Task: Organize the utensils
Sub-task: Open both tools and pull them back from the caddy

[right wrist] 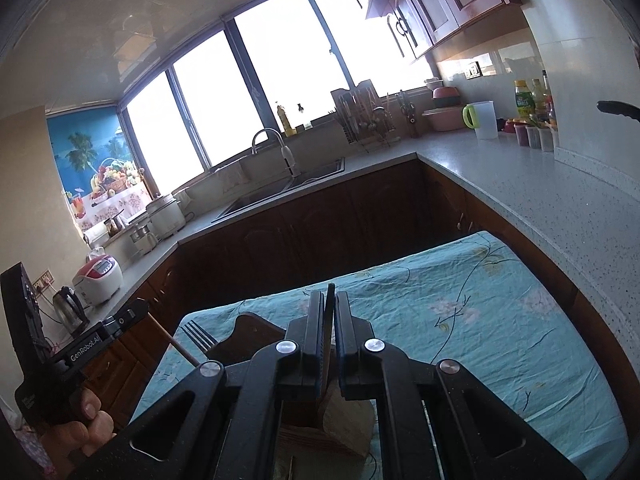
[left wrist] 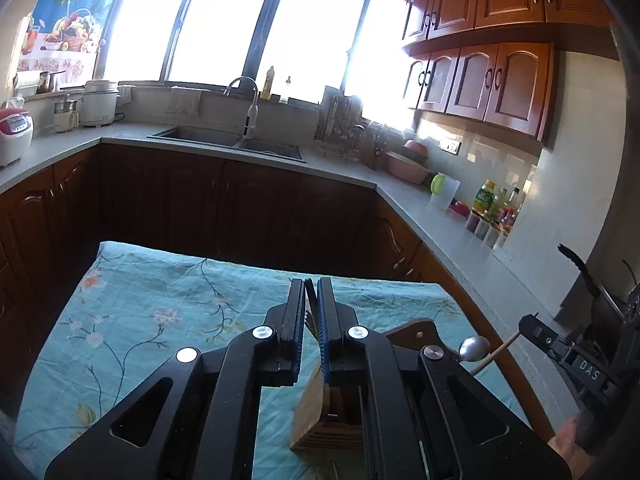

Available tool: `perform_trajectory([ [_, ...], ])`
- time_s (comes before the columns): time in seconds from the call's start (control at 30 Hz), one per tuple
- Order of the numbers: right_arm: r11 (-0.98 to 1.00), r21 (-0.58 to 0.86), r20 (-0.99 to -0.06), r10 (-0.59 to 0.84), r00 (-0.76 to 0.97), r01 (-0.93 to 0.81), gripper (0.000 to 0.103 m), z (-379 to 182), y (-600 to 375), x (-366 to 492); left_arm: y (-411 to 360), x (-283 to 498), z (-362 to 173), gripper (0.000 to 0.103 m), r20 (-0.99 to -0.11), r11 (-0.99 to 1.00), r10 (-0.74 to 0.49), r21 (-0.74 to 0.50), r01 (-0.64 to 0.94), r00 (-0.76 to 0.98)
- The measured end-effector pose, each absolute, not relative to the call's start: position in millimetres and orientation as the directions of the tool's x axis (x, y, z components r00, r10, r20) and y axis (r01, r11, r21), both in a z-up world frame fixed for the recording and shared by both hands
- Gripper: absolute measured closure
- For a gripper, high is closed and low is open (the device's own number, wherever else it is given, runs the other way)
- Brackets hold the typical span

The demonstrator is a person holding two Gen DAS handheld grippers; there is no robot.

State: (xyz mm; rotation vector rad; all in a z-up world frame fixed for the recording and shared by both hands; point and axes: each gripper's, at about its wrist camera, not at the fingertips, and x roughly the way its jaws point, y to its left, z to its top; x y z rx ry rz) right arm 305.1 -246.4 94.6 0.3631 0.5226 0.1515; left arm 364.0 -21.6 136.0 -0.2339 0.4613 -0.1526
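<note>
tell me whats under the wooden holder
The teal floral cloth lies under the wooden holder. Whatever is beneath the cloth is covered, and the left gripper hides much of the holder's base.

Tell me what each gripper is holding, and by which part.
Left gripper: a fork, jaws shut on its wooden handle. Right gripper: a spoon, likewise by its wooden handle.

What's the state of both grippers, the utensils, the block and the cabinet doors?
Left gripper: shut on a thin wooden piece.
Right gripper: shut on a thin dark piece.
Shiny metal spoon: bowl up.
Metal fork: tines up.
Slotted wooden utensil block: standing on turquoise floral cloth.
Reddish wooden upper cabinet doors: closed.
</note>
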Motion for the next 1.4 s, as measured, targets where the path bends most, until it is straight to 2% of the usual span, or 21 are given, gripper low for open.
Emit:
perform_trajectory([
  [0.03, 0.923, 0.382, -0.461, 0.238, 0.855, -0.051, 0.093, 94.5, -246.8, 305.5, -20.9, 363.5, 136.6, 0.097, -0.425, 0.960, -0.206, -0.265, 0.097, 0.881],
  [0.1, 0.916, 0.396, -0.456, 0.251, 0.854, -0.058, 0.091, 94.3, -247.4, 304.7, -18.4, 360.7, 138.2, 0.087, -0.427, 0.954, -0.220, -0.282, 0.102, 0.877],
  [0.13, 0.915, 0.400, -0.453, 0.253, 0.855, -0.059, 0.084, 95.1, -247.5, 303.3, -16.7, 357.8, 139.2, 0.083, -0.424, 0.952, -0.221, -0.288, 0.101, 0.878],
  [0.17, 0.911, 0.407, -0.444, 0.257, 0.858, -0.062, 0.067, 96.3, -248.1, 300.3, -14.4, 354.0, 140.6, 0.070, -0.421, 0.952, -0.217, -0.292, 0.095, 0.881],
  [0.2, 0.906, 0.417, -0.429, 0.261, 0.865, -0.066, 0.056, 98.6, -249.6, 296.8, -11.6, 349.7, 141.9, 0.055, -0.417, 0.952, -0.211, -0.294, 0.088, 0.884],
  [0.23, 0.902, 0.426, -0.413, 0.261, 0.872, -0.069, 0.041, 101.4, -251.0, 292.5, -7.9, 344.6, 143.0, 0.051, -0.411, 0.952, -0.202, -0.296, 0.079, 0.889],
  [0.27, 0.898, 0.433, -0.399, 0.263, 0.878, -0.073, 0.036, 104.6, -252.6, 288.2, -5.1, 340.0, 144.6, 0.048, -0.409, 0.953, -0.193, -0.296, 0.071, 0.892],
  [0.3, 0.894, 0.442, -0.384, 0.265, 0.885, -0.076, 0.034, 107.8, -254.5, 283.3, -1.9, 335.5, 145.2, 0.038, -0.414, 0.954, -0.186, -0.295, 0.062, 0.891],
  [0.37, 0.883, 0.465, -0.360, 0.263, 0.895, -0.073, 0.015, 113.1, -259.4, 273.5, 5.2, 324.4, 144.4, 0.026, -0.425, 0.955, -0.167, -0.295, 0.038, 0.890],
  [0.43, 0.870, 0.488, -0.325, 0.260, 0.909, -0.074, 0.006, 116.6, -264.3, 260.5, 12.0, 310.7, 141.4, 0.025, -0.427, 0.955, -0.160, -0.296, 0.030, 0.890],
  [0.5, 0.867, 0.493, -0.310, 0.248, 0.918, -0.067, 0.006, 118.4, -267.5, 247.6, 17.5, 298.3, 135.6, 0.021, -0.445, 0.955, -0.152, -0.295, 0.016, 0.883],
  [0.77, 0.867, 0.497, -0.345, 0.238, 0.908, -0.038, 0.004, 93.1, -269.8, 199.6, 33.3, 246.1, 98.4, 0.021, -0.512, 0.949, -0.165, -0.315, -0.006, 0.843],
  [1.07, 0.889, 0.458, -0.460, 0.233, 0.857, 0.005, 0.004, 50.2, -264.2, 154.9, 30.2, 206.2, 53.1, 0.021, -0.604, 0.951, -0.176, -0.308, -0.025, 0.778],
  [1.4, 0.891, 0.451, -0.553, 0.234, 0.799, 0.052, 0.004, 12.5, -264.0, 135.5, 23.3, 189.3, 27.7, 0.021, -0.660, 0.958, -0.168, -0.285, -0.037, 0.732],
])
